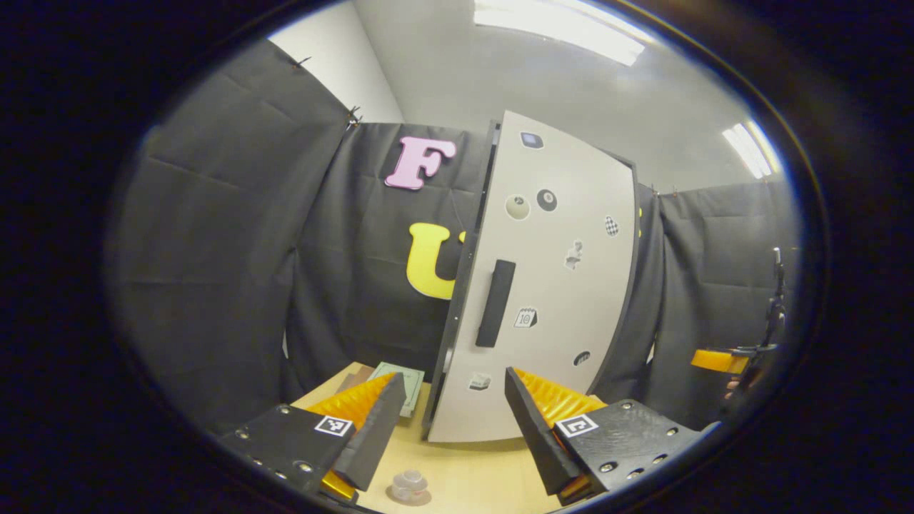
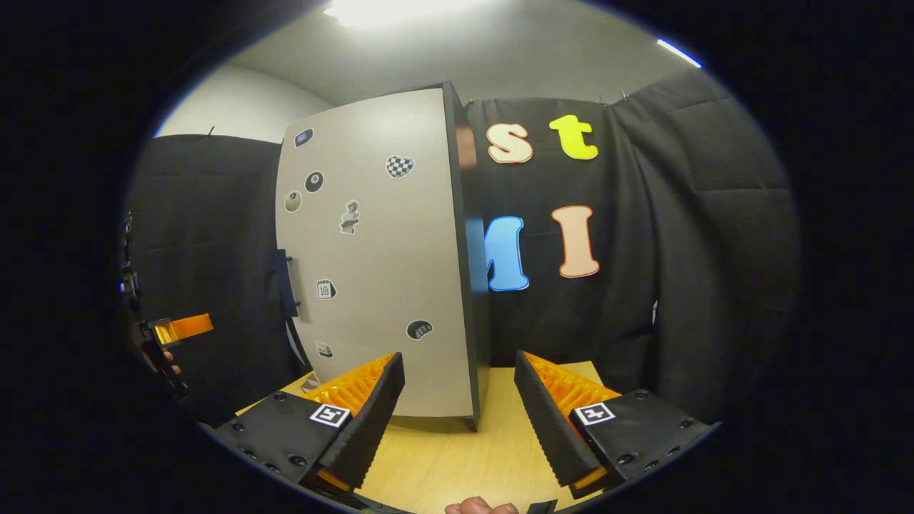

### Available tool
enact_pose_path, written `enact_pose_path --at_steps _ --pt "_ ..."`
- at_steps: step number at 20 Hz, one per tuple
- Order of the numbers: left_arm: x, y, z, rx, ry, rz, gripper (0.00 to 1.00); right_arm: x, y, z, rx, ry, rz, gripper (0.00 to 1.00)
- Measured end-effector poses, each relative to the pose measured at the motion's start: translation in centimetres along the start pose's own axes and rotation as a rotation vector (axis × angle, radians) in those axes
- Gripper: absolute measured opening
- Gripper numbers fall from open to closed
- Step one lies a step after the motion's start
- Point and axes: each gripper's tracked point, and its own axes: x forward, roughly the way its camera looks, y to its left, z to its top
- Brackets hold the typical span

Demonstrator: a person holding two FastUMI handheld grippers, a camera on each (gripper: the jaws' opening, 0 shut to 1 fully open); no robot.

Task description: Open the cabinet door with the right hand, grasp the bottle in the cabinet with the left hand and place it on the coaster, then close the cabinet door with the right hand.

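Note:
The cabinet's grey door stands shut, dotted with small stickers, with a black vertical handle near its left edge. No bottle is visible; the door hides the inside. My left gripper is open and empty, low in front of the door's bottom left corner. A pale green square coaster lies on the wooden table behind its left finger. In the right gripper view the door is seen at an angle, its handle at the far left edge. My right gripper is open, empty, short of the door's right corner.
A small clear round object sits on the table near the front. The other gripper's orange finger shows at the far right, and the left one at the far left. Black cloth walls close in behind and beside the cabinet.

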Motion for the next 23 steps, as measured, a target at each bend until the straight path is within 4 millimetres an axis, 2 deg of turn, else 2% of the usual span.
enact_pose_path --at_steps 1,2,4,7,8,9,10,11,12,13,14,16,18,19,20,21,23 --pt "0.4 -0.7 0.6 0.019 -0.022 0.008 0.85 0.5 -0.5 0.2 -0.001 0.002 0.016 0.93" --pt "0.7 -1.8 0.7 0.032 -0.044 0.005 0.87 0.9 -1.1 0.6 -0.004 -0.004 0.025 0.98" --pt "1.4 -3.9 0.6 0.016 -0.078 -0.014 0.85 2.0 -1.6 1.1 -0.005 -0.035 0.056 0.98" --pt "2.6 -5.4 0.2 0.003 -0.104 0.001 0.85 4.0 -0.3 1.2 0.011 -0.039 0.156 0.98" --pt "3.0 -5.6 0.4 -0.003 -0.126 0.004 0.85 4.4 -0.4 1.5 0.018 -0.056 0.168 0.93" --pt "3.3 -6.3 0.4 -0.016 -0.138 -0.015 0.87 4.8 -0.3 1.5 0.021 -0.065 0.178 0.93" --pt "3.8 -7.4 -0.2 -0.032 -0.127 -0.04 0.85 5.2 0.0 1.3 0.027 -0.07 0.19 0.93" --pt "4.3 -7.7 -1.4 -0.053 -0.098 -0.035 0.88 5.4 0.3 1.2 0.028 -0.077 0.202 0.98" --pt "4.9 -7.1 -2.5 -0.073 -0.078 -0.003 0.9 5.5 0.5 1.0 0.022 -0.083 0.209 0.98" --pt "5.1 -6.7 -3.2 -0.087 -0.075 0.029 0.84 5.6 0.7 0.8 0.01 -0.09 0.212 0.98" --pt "5.0 -6.5 -3.4 -0.096 -0.091 0.051 0.87 5.7 0.9 0.7 -0.011 -0.102 0.216 0.98" --pt "4.1 -5.5 -2.4 -0.108 -0.205 0.11 0.87 6.0 0.8 0.5 -0.052 -0.119 0.204 0.98" --pt "2.7 -4.4 -0.7 -0.149 -0.344 0.176 0.84 6.4 1.1 -0.2 -0.049 -0.103 0.208 0.98" --pt "2.3 -3.9 0.1 -0.182 -0.385 0.189 0.87 6.6 1.0 -0.6 -0.033 -0.087 0.201 0.98" --pt "1.9 -3.3 -0.2 -0.212 -0.39 0.209 0.89 6.7 0.9 -0.9 -0.011 -0.073 0.191 0.98" --pt "1.7 -2.7 -0.3 -0.223 -0.377 0.229 0.87 6.9 1.0 -0.9 0.01 -0.068 0.185 0.98" --pt "1.7 -1.9 -0.4 -0.171 -0.339 0.244 0.87 6.9 1.3 -0.9 0.017 -0.068 0.172 0.98"
